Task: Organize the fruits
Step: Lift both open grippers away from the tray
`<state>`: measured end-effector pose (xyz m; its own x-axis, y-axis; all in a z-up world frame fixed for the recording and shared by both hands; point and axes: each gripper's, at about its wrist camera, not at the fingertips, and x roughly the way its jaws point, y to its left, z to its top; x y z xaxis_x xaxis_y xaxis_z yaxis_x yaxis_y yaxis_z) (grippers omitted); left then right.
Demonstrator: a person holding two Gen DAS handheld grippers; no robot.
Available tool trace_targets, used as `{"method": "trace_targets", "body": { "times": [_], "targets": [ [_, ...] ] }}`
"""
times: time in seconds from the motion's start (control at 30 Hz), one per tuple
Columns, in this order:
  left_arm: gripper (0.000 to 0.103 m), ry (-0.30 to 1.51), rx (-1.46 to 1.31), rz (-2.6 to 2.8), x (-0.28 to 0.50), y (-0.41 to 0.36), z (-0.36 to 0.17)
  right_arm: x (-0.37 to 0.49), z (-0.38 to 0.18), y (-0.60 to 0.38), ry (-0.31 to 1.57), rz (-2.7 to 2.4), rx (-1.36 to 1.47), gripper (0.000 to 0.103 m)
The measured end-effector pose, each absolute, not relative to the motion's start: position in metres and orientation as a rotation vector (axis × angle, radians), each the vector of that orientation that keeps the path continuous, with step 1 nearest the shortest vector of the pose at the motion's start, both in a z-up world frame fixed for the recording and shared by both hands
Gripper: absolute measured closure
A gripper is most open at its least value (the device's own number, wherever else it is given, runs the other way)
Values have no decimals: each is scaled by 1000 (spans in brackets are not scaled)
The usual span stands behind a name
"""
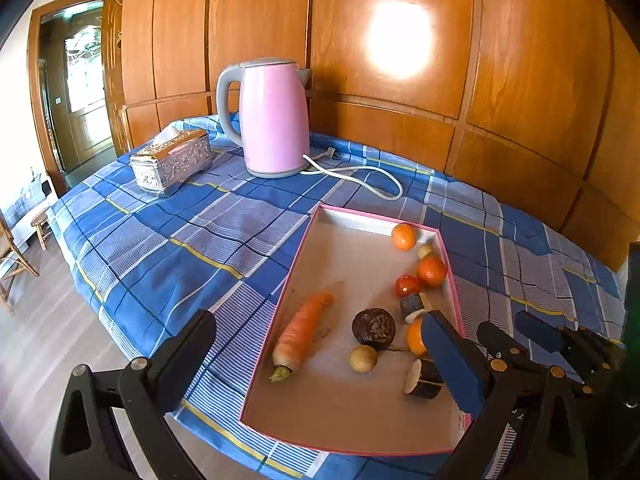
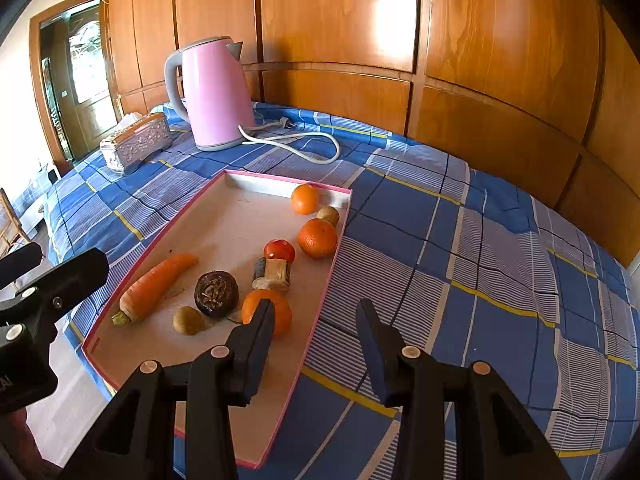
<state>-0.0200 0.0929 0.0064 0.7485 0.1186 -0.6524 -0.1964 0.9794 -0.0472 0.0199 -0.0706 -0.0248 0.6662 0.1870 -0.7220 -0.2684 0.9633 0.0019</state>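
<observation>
A pink-rimmed shallow tray (image 1: 304, 240) (image 2: 200, 204) lies on the blue checked cloth. In it lie a carrot (image 1: 302, 332) (image 2: 154, 286), a dark round fruit (image 1: 373, 328) (image 2: 216, 293), a small brown fruit (image 1: 363, 358) (image 2: 188, 320), three oranges (image 1: 403, 237) (image 2: 304, 199), a tomato (image 1: 407, 285) (image 2: 279, 250) and dark cut pieces (image 1: 424, 378) (image 2: 272, 274). My left gripper (image 1: 316, 350) is open over the tray's near end. My right gripper (image 2: 316, 320) is open and empty over the tray's right rim, its left finger (image 2: 256, 344) in front of the nearest orange (image 2: 267, 312).
A pink kettle (image 1: 274, 118) (image 2: 214, 94) with a white cord (image 1: 360, 176) stands at the back. A silver tissue box (image 1: 172, 162) (image 2: 136, 144) sits at the back left. A wooden panel wall (image 1: 400, 40) runs behind the table. The floor drops off at the left.
</observation>
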Motion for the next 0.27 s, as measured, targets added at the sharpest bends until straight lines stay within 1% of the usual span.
{"method": "trace_targets", "body": {
  "times": [0.27],
  "targets": [
    [0, 704, -121, 145, -19, 90, 7, 21, -26, -79, 804, 251, -95, 61]
  ]
}}
